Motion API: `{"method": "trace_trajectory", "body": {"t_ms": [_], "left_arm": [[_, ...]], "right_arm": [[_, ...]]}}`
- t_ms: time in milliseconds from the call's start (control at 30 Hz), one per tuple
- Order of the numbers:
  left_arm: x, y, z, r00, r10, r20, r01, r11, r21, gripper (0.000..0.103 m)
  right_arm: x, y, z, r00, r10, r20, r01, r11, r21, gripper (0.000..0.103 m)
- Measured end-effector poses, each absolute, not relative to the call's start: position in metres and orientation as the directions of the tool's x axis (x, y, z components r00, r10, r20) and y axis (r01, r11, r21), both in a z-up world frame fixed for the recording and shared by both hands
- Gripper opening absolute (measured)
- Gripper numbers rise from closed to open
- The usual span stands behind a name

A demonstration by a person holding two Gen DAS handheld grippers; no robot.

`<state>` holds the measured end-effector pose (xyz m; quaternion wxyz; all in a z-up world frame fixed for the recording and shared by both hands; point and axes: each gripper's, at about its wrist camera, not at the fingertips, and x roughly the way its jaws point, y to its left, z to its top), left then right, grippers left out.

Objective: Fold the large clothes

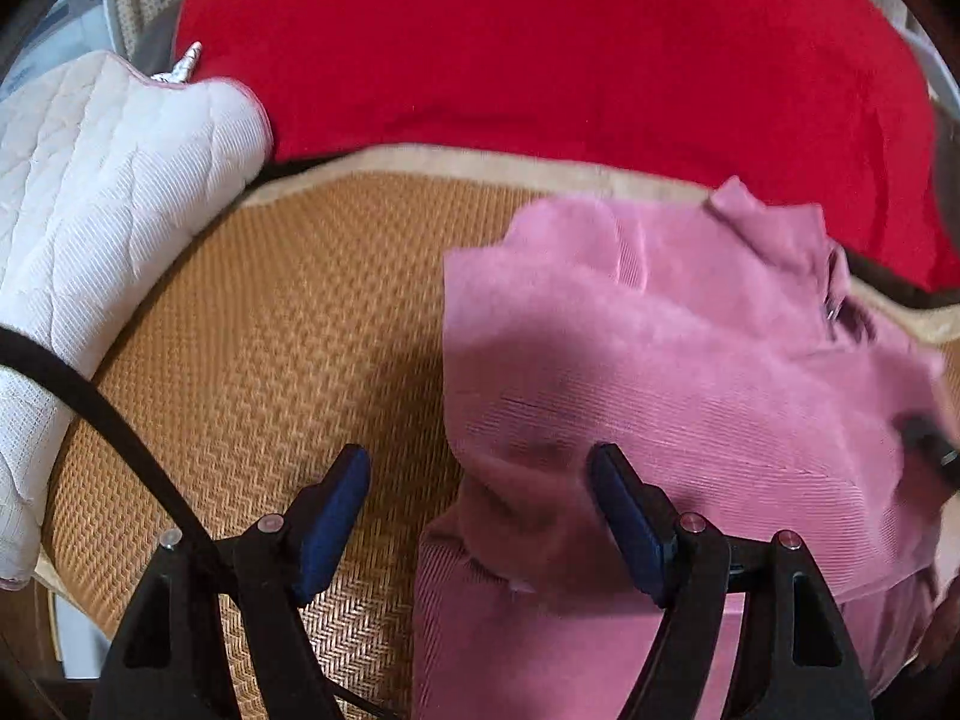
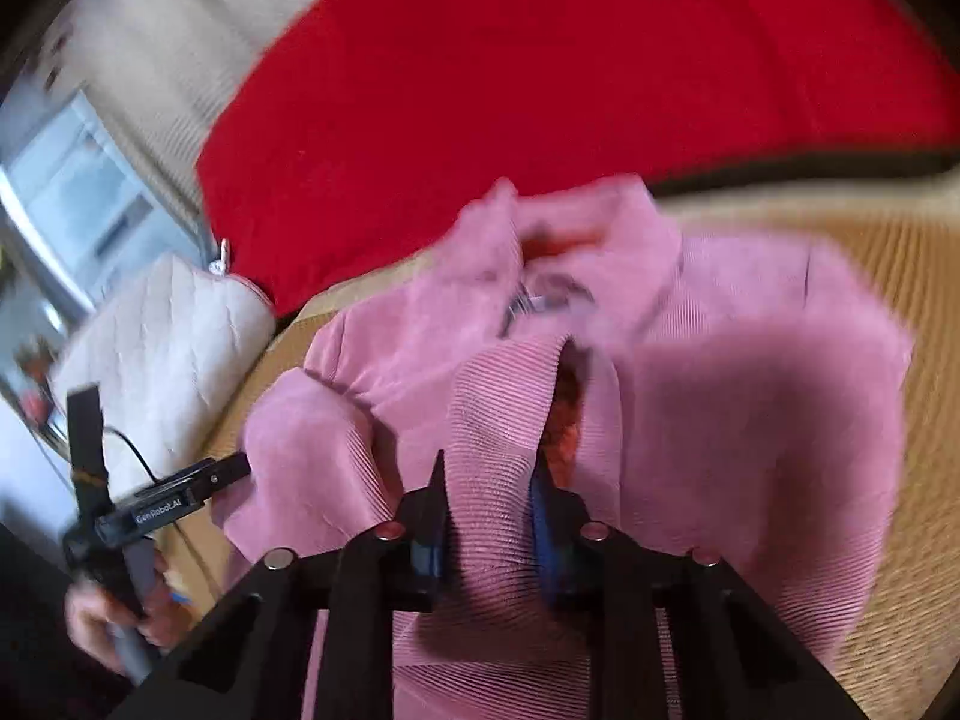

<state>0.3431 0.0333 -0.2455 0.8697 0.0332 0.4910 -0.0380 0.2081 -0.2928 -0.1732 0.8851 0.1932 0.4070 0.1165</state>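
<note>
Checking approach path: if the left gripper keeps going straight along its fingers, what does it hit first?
Probably the left edge of the pink garment, which already overlaps the right finger. The open left gripper otherwise points over bare woven mat; depth is unclear.

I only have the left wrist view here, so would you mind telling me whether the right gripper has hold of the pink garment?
Observer: Yes. In the right wrist view the right gripper is shut on a ribbed fold of the pink garment, and the cloth bunches up between its fingers.
Operator: Thank you. Is anything showing inside the garment near that grip?
Observer: An orange-red lining shows in the opening just beyond the right-hand finger.
Operator: And how does my left gripper look from there?
Observer: The left gripper sits at the garment's left edge, by the white quilted pillow; from that view I cannot tell whether it touches the cloth.
</note>
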Motion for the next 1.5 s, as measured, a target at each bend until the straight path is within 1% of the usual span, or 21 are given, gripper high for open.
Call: {"method": "trace_trajectory", "body": {"t_ms": [100,200,300,400,433,500,567,600,633,700,733,767,833,867,967,1067,1167,1267,1367,1400,1500], "left_arm": [[0.339,0.032,-0.242,0.519,-0.061,-0.853,0.118,0.993,0.0,0.077],[0.331,0.022,-0.228,0.58,-0.098,-0.808,0.156,0.988,-0.008,0.077],[0.322,0.003,-0.22,0.632,-0.085,-0.77,0.208,0.976,0.062,0.077],[0.329,-0.016,-0.239,0.579,-0.036,-0.815,0.245,0.961,0.131,0.077],[0.332,-0.017,-0.245,0.559,-0.027,-0.829,0.247,0.96,0.135,0.077],[0.334,-0.015,-0.247,0.544,-0.034,-0.838,0.241,0.963,0.118,0.077],[0.331,-0.011,-0.236,0.576,-0.071,-0.815,0.239,0.967,0.084,0.077],[0.328,-0.009,-0.229,0.6,-0.089,-0.795,0.24,0.968,0.073,0.077],[0.325,-0.009,-0.223,0.623,-0.098,-0.776,0.237,0.969,0.068,0.077],[0.324,-0.007,-0.217,0.65,-0.119,-0.751,0.236,0.971,0.049,0.077],[0.323,-0.009,-0.215,0.655,-0.138,-0.743,0.244,0.969,0.035,0.077],[0.323,-0.012,-0.214,0.658,-0.152,-0.738,0.254,0.967,0.027,0.077],[0.323,-0.02,-0.216,0.663,-0.156,-0.732,0.27,0.962,0.04,0.077],[0.324,-0.024,-0.219,0.658,-0.138,-0.74,0.27,0.961,0.061,0.077],[0.331,-0.038,-0.241,0.601,-0.087,-0.795,0.287,0.951,0.113,0.077],[0.327,-0.048,-0.263,0.585,-0.008,-0.811,0.291,0.936,0.2,0.081],[0.319,-0.048,-0.259,0.607,0.01,-0.795,0.295,0.926,0.237,0.083],[0.309,-0.047,-0.257,0.614,0.008,-0.789,0.296,0.924,0.24,0.083],[0.299,-0.048,-0.253,0.623,0.014,-0.782,0.294,0.922,0.251,0.083],[0.3,-0.049,-0.257,0.625,0.017,-0.78,0.293,0.921,0.255,0.083],[0.302,-0.048,-0.259,0.63,0.019,-0.776,0.293,0.92,0.26,0.083]], "right_arm": [[0.195,-0.295,-0.149,0.721,0.303,-0.623,-0.055,0.922,0.384,0.014],[0.179,-0.315,-0.132,0.796,0.19,-0.575,0.012,0.945,0.327,0.014],[0.175,-0.342,-0.139,0.782,0.135,-0.609,0.098,0.937,0.335,0.014],[0.19,-0.365,-0.177,0.64,0.231,-0.733,0.181,0.882,0.435,0.019],[0.193,-0.369,-0.186,0.607,0.268,-0.748,0.204,0.857,0.473,0.019],[0.193,-0.385,-0.194,0.584,0.34,-0.737,0.232,0.8,0.554,0.021],[0.186,-0.399,-0.18,0.644,0.32,-0.695,0.243,0.776,0.582,0.03],[0.182,-0.403,-0.173,0.673,0.304,-0.675,0.24,0.773,0.588,0.03],[0.175,-0.409,-0.161,0.721,0.265,-0.64,0.242,0.769,0.591,0.034],[0.162,-0.414,-0.144,0.795,0.206,-0.571,0.231,0.767,0.599,0.074],[0.158,-0.412,-0.138,0.825,0.189,-0.532,0.213,0.769,0.603,0.086],[0.157,-0.404,-0.133,0.838,0.182,-0.514,0.188,0.788,0.586,0.086],[0.167,-0.388,-0.135,0.804,0.226,-0.549,0.145,0.822,0.551,0.08],[0.173,-0.377,-0.14,0.784,0.241,-0.572,0.136,0.833,0.537,0.07],[0.192,-0.361,-0.16,0.707,0.266,-0.656,0.135,0.859,0.494,0.053],[0.213,-0.352,-0.191,0.606,0.243,-0.758,0.182,0.885,0.429,0.05],[0.213,-0.347,-0.189,0.61,0.218,-0.762,0.167,0.904,0.393,0.049],[0.201,-0.345,-0.176,0.658,0.245,-0.712,0.123,0.898,0.423,0.049],[0.187,-0.332,-0.161,0.68,0.246,-0.691,0.047,0.926,0.376,0.049],[0.184,-0.33,-0.161,0.668,0.248,-0.701,0.027,0.934,0.356,0.049],[0.2,-0.319,-0.189,0.534,0.239,-0.811,0.036,0.952,0.305,0.05]]}}
